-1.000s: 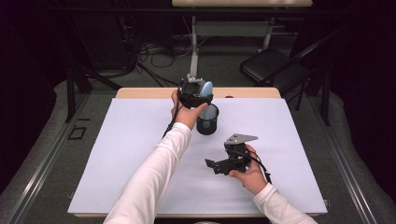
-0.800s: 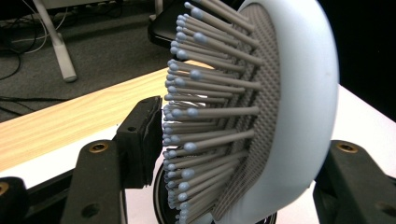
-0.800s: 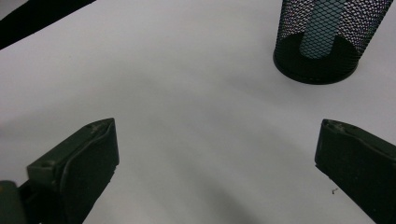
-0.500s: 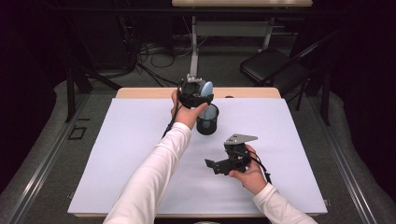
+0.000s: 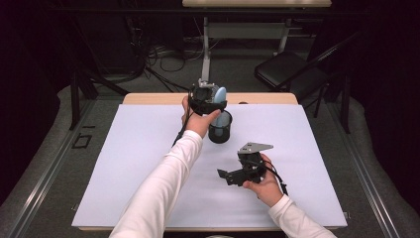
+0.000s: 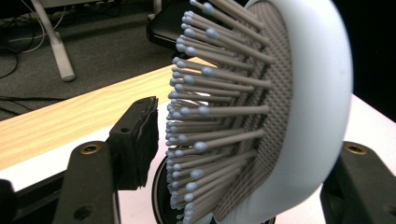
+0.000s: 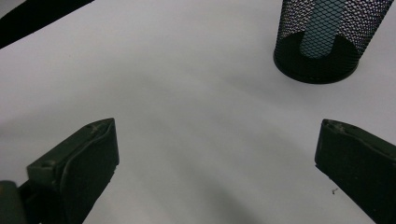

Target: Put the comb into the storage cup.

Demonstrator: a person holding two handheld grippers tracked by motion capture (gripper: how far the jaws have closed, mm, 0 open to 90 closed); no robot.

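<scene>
Place: above the middle of the high view, on the white table (image 5: 148, 163), stands a black wire-mesh cylinder cup (image 5: 220, 127) — the pale blue plastic hairbrush (image 5: 220, 95) rises out of its mouth.
Brush: in the left gripper view its oval head (image 6: 299, 107) with grey, ball-tipped bristles stands upright in the right half of the frame, over the dark rim of the cup at the bottom edge; in the right gripper view its pale blue handle (image 7: 320, 32) shows through the mesh at the upper right, reaching down to the cup's floor.
Left gripper (image 5: 205, 96): its jaws have just been opening — the left pad (image 6: 140, 135) stands clear of the bristle tips with a gap between, and whether the right jaw touches the brush's back I cannot tell.
Right gripper (image 5: 236, 174): jaws wide apart, nothing between them, hovering low over bare table at the lower right of centre, well apart from the cup.
Done: the brush appears to be seated handle-down in the cup, with the grip coming off.
Left: freeing the jaws fully and lifting the gripper away without tipping the cup.
</scene>
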